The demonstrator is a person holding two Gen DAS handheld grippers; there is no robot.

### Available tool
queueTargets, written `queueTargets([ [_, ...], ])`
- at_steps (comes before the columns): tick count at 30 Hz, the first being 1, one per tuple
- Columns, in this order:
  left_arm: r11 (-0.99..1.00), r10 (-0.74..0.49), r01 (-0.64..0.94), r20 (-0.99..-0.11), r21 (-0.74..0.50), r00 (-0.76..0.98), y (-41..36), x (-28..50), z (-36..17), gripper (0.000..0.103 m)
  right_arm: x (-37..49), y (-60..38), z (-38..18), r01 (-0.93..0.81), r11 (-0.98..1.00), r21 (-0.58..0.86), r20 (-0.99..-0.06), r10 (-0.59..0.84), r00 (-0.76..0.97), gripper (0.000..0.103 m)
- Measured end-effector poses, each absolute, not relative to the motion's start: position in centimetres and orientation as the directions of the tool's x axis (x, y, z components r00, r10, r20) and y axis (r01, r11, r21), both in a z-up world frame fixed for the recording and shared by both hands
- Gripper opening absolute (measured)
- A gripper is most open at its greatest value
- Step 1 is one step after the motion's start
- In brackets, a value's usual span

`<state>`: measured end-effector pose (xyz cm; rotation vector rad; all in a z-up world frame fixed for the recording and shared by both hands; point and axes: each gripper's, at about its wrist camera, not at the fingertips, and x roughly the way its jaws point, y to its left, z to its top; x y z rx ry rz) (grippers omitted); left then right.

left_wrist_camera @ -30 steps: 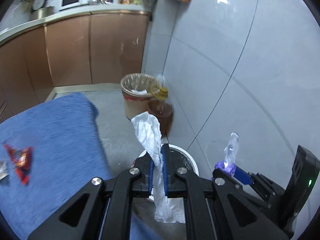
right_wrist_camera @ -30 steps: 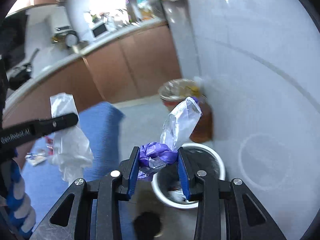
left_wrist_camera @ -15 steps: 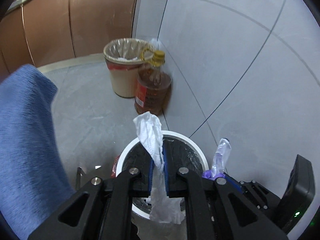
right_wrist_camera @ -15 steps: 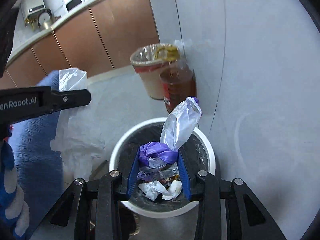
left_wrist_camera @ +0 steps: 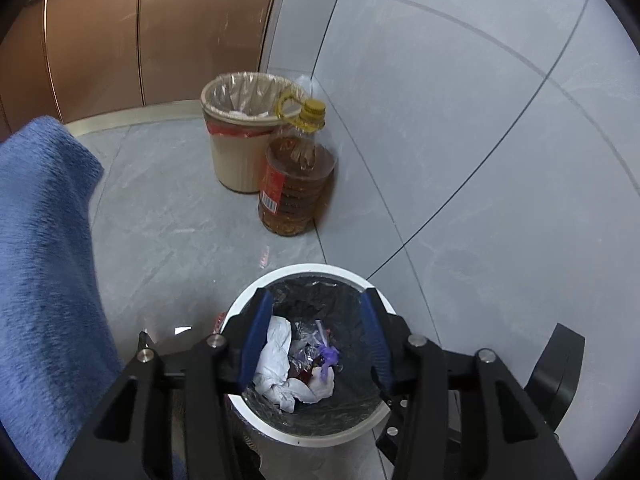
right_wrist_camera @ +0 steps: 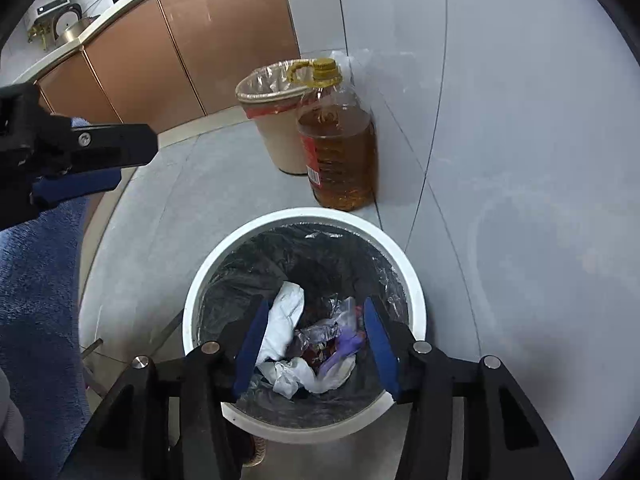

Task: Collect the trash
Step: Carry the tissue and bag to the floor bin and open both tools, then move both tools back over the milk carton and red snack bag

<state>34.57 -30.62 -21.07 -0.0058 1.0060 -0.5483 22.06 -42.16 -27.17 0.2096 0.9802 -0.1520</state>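
Note:
A white round bin (left_wrist_camera: pixel 280 278) with a black liner stands on the floor below both grippers; it also shows in the right wrist view (right_wrist_camera: pixel 224 256). Inside lie a crumpled white tissue (left_wrist_camera: pixel 276 344), also seen from the right wrist (right_wrist_camera: pixel 286 312), and a clear and purple plastic wrapper (left_wrist_camera: pixel 326 354), likewise in the right wrist view (right_wrist_camera: pixel 346 342), among other scraps. My left gripper (left_wrist_camera: pixel 316 304) is open and empty above the bin. My right gripper (right_wrist_camera: pixel 316 308) is open and empty above the bin. The left gripper's fingers (right_wrist_camera: pixel 92 160) show at the left of the right wrist view.
A beige bin (left_wrist_camera: pixel 240 136) with a clear liner and a large oil bottle (left_wrist_camera: pixel 296 184) stand against the tiled wall (left_wrist_camera: pixel 460 128). A blue cloth (left_wrist_camera: pixel 44 260) covers a surface at the left. Brown cabinets (right_wrist_camera: pixel 168 52) lie behind.
Both grippers have opened over the white bin. The white tissue has dropped from the left one and the purple wrapper from the right one into the bin.

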Motion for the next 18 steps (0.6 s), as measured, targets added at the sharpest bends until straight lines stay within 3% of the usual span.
queueTargets([
  [6,0.88,-0.43,0.426,-0.737,-0.213,0.521,-28.4,31.4,-16.3,0.045,19.9,-41.1,-22.8,0.225,0.968,0.113,-0.796,-0.048,0.603,0.054],
  [11,0.908,-0.388,0.385,-0.672,-0.163,0.631,-24.9,27.9,-12.3,0.058,17.9,-39.7,-18.7,0.209,0.971,0.112,-0.75,-0.056,0.66,0.06],
  [18,0.949,-0.294,0.301,-0.6,-0.09,0.745,-19.0,23.0,-8.4,0.06,14.9,-37.3,-13.3,0.174,0.978,0.115,-0.679,-0.05,0.732,0.068],
])
